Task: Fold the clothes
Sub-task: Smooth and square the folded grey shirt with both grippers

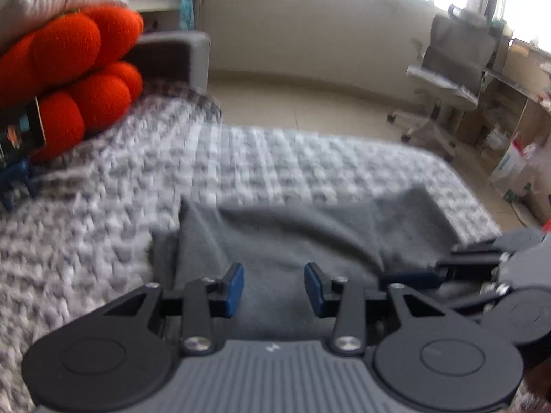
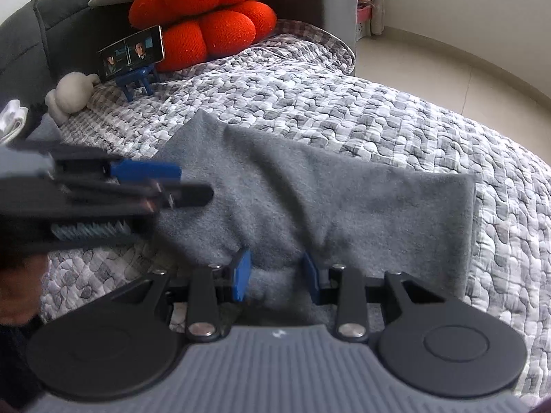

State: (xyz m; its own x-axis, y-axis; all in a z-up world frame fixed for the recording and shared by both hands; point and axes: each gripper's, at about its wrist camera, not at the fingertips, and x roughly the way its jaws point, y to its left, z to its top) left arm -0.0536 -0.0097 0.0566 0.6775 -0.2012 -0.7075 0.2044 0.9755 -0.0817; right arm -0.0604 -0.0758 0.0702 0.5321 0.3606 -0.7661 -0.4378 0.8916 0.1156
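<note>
A grey fleece cloth (image 2: 344,199) lies crumpled and partly folded on the grey-and-white quilt (image 2: 378,110). My right gripper (image 2: 277,275) sits at the cloth's near edge. A raised bunch of cloth fills the gap between its blue pads, and wrinkles run out from there. In the left wrist view my left gripper (image 1: 274,289) hangs over the cloth (image 1: 292,234) with its jaws apart and nothing between them. The right wrist view shows it blurred from the side (image 2: 194,182) above the cloth's left end.
A red puffy cushion (image 2: 210,17) leans on the dark sofa back (image 2: 62,10). In front of it a phone (image 2: 132,51) stands on a blue holder beside a pale plush toy (image 2: 70,94). An office chair (image 1: 451,82) and boxes (image 1: 513,168) stand beyond the quilt's edge.
</note>
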